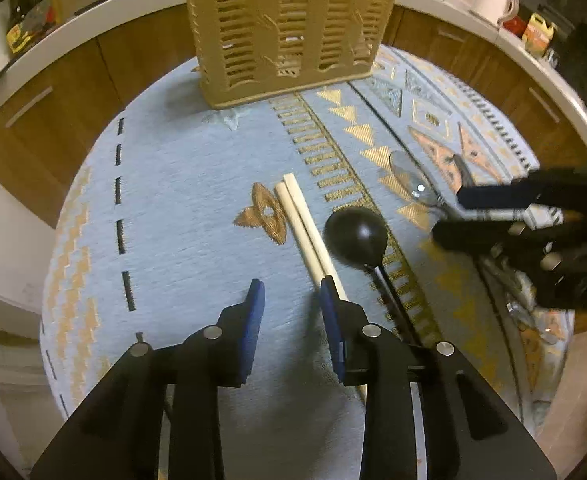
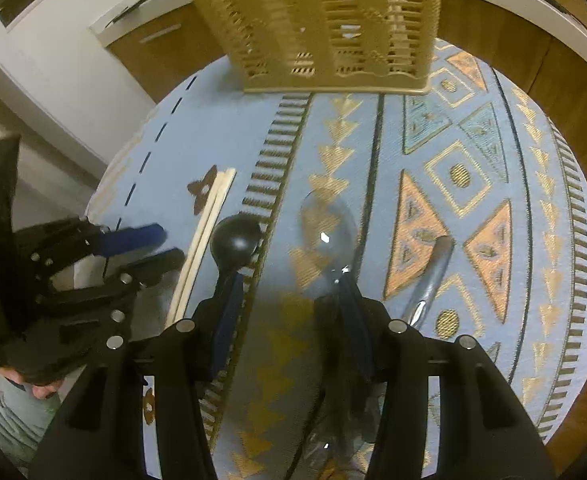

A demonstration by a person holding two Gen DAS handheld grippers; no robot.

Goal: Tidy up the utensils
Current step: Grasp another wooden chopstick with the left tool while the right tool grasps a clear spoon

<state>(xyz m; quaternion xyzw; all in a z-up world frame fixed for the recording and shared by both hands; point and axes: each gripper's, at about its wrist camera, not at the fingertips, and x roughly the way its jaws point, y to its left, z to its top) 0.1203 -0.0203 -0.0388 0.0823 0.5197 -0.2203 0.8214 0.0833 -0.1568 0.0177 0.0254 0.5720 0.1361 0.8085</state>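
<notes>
left gripper [image 1: 289,294] – jaws apart over bare cloth, right pad touching the chopsticks [image 1: 301,220] | right gripper [image 2: 289,300] – jaws apart, nothing clamped, by the clear spoon [image 2: 327,232] | black ladle [image 1: 356,236] between chopsticks and spoon | knife [image 2: 433,272] right of the spoon | slotted utensil basket [image 1: 289,28] at the far edge of the table [image 1: 173,200]

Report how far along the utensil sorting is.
Done: nothing visibly, though the basket interior is hidden. In hand: nothing; left tongs open beside the chopsticks, right tongs open near the clear spoon. Left: chopsticks, black ladle, clear spoon, knife.
</notes>
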